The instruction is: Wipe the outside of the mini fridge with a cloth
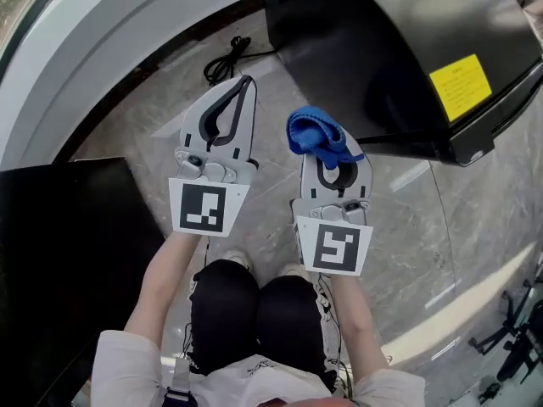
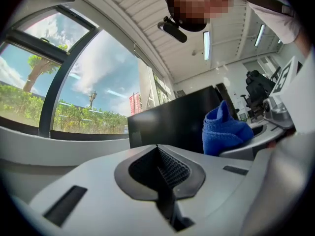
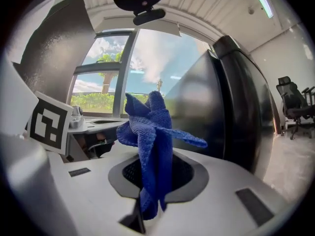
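The black mini fridge [image 1: 382, 49] stands on the floor at the upper right of the head view, with a yellow sticker [image 1: 461, 86] on its top. My right gripper [image 1: 327, 155] is shut on a bunched blue cloth [image 1: 316, 132], which sits a little short of the fridge's near side. In the right gripper view the cloth [image 3: 150, 127] sticks up from the gripper [image 3: 152, 181], with the fridge [image 3: 231, 112] just beyond it. My left gripper [image 1: 244, 83] is shut with nothing in it, and points at the floor left of the fridge. Its view shows the fridge [image 2: 172, 127] and the cloth [image 2: 224, 132].
A black power cable [image 1: 225, 58] lies on the marble floor by the fridge's left corner. A white curved sill [image 1: 102, 41] runs under the windows at the left. A black box [image 1: 68, 227] stands at my left. An office chair [image 3: 290, 104] stands farther off.
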The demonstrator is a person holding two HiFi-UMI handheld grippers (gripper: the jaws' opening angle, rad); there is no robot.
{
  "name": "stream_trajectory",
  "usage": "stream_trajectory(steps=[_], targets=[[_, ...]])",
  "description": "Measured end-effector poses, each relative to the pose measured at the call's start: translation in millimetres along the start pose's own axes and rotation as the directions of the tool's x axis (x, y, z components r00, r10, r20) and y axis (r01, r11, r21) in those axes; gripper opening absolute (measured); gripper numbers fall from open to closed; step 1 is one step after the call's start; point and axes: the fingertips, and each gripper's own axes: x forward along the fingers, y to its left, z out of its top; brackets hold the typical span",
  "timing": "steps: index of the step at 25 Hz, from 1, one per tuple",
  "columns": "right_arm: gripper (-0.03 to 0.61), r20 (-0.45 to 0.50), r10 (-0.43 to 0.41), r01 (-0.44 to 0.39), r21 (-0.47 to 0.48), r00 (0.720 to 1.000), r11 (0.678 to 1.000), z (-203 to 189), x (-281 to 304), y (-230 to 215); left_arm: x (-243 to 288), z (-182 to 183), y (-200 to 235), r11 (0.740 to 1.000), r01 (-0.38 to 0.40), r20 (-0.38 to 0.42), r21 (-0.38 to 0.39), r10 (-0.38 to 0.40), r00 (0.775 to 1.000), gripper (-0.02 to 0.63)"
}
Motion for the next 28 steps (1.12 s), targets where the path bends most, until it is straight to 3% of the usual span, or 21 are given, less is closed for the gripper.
stream_trajectory(steps=[4, 7, 10, 14, 16, 19, 21, 23, 28], targets=[[0.083, -0.054, 0.069, -0.07, -0.023, 0.996, 0.997, 78, -7, 17, 9, 97, 19, 0.997, -0.044, 0.02, -0.063, 0.046, 0.999, 0.005], [0.083, -0.079, 0.09, -0.091, -0.012, 0.993, 0.996, 169, -17, 23, 7, 188, 26, 0.993, -0.076, -0.023, -0.092, 0.074, 0.997, 0.005], [0.083, -0.095, 0.075, -0.072, 0.033, 0.993, 0.997, 286, -33, 20, -1, 302, 28, 0.982, -0.087, -0.063, -0.167, 0.077, 0.995, 0.005], [0.083, -0.058, 0.041, -0.039, 0.034, 0.997, 0.999, 470, -60, 15, -6, 470, 39, 0.981, -0.11, -0.086, -0.161, 0.098, 0.992, 0.005], [0.083, -0.031, 0.034, -0.033, 0.009, 0.999, 0.999, 551, -76, 15, -8, 552, 50, 0.982, -0.116, -0.071, -0.152, 0.106, 0.992, 0.005], [0.083, -0.014, 0.045, -0.044, 0.026, 0.999, 0.999, 643, -106, 17, -18, 656, 52, 0.98, -0.119, -0.013, -0.159, 0.118, 0.993, 0.005], [0.083, 0.032, 0.042, -0.043, 0.034, 0.999, 0.998, 690, -121, 15, -23, 699, 49, 0.983, -0.122, 0.032, -0.134, 0.128, 0.991, 0.005], [0.083, 0.068, 0.046, -0.047, 0.004, 0.997, 0.999, 717, -140, 20, -34, 716, 41, 0.986, -0.126, 0.034, -0.105, 0.131, 0.991, 0.005], [0.083, 0.086, 0.134, -0.137, 0.02, 0.987, 0.99, 729, -169, 43, -64, 722, 16, 0.991, -0.103, 0.014, -0.083, 0.104, 0.994, 0.005]])
